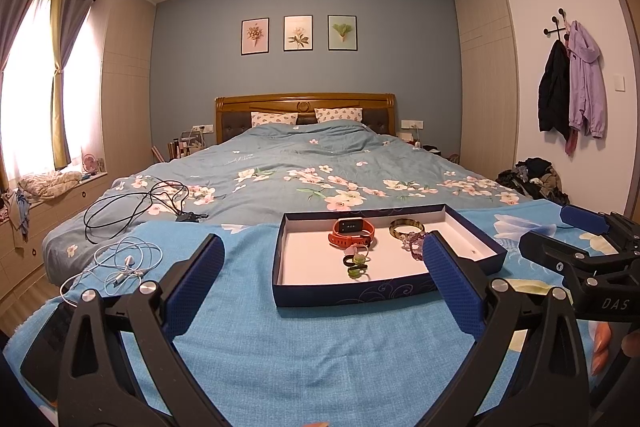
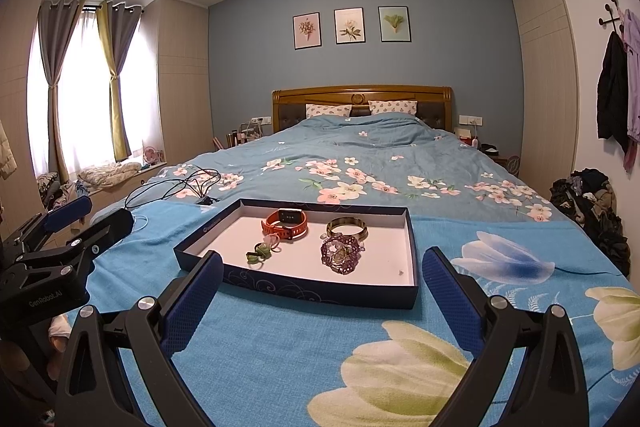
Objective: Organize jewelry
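Two grippers are on record, both spread wide and holding nothing.

Left wrist view: the left gripper (image 1: 322, 275), with blue textured pads on black arms, hovers over the bright blue floral blanket (image 1: 320, 347) at the foot of the bed. Ahead of it stands the shallow dark blue cardboard box lid with white interior (image 1: 352, 293). Inside lie the orange-strapped smartwatch (image 1: 353, 231), the olive-and-gold bangle (image 1: 407, 227), the small green stone rings (image 1: 355, 263) and the purple beaded bracelet (image 1: 416, 245); the bracelet is partly hidden behind the right-hand pad. The right gripper (image 1: 560, 231) enters at the right edge, its body cut off. Fingertips of a hand (image 1: 602, 347) show low at that edge, blurred. White earphones (image 1: 120, 263) and a black cable (image 1: 136, 207) lie left of the box, well apart from it.

Right wrist view: the right gripper (image 2: 322, 277) is level and aimed at the near wall of the box lid (image 2: 320, 289). The smartwatch (image 2: 285, 223), bangle (image 2: 347, 228), green rings (image 2: 260, 253) and beaded bracelet (image 2: 340, 253) are all unobstructed; a tiny speck near the box's right corner cannot be identified. The left gripper (image 2: 100, 215) reaches in from the left edge, its pads apart and its handle cropped.
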`<state>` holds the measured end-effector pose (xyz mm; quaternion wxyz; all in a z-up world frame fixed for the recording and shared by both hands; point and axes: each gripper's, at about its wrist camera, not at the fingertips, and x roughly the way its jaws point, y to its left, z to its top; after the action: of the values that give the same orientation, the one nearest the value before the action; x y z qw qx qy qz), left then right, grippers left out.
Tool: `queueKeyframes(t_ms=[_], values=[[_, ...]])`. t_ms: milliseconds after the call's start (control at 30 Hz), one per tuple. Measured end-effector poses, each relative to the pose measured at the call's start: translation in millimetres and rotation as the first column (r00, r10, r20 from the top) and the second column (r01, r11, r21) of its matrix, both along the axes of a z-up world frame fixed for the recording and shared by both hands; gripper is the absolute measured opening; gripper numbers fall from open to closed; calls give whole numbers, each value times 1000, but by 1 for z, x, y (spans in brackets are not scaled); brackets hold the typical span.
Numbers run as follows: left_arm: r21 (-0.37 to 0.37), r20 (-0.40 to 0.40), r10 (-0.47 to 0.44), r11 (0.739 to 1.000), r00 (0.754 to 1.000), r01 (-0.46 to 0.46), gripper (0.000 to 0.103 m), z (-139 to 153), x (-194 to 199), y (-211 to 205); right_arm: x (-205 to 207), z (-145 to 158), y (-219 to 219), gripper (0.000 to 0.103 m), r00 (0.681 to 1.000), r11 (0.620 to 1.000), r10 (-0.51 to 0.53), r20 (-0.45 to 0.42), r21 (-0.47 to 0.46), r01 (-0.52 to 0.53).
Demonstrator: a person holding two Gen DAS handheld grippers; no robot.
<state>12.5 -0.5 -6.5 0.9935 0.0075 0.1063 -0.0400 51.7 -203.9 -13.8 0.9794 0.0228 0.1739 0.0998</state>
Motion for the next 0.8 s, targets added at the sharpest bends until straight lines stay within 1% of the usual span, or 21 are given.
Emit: queueKeyframes(t_ms=[500,633,733,800], values=[[-1,-3,22,1000,1000,-22,98,-5,0,3,1,0,-1,96,1000,1000,2,-5,4,-2],[-2,-5,25,1000,1000,-25,98,-3,0,5,2,-1,-5,96,1000,1000,0,-14,-10,0],[-8,-28,25,1000,999,-25,98,-3,4,9,9,-4,-19,96,998,999,-20,-58,-34,18],[-17,-63,26,999,998,-27,98,-5,10,15,24,-12,-38,96,988,997,-39,-149,-66,30]])
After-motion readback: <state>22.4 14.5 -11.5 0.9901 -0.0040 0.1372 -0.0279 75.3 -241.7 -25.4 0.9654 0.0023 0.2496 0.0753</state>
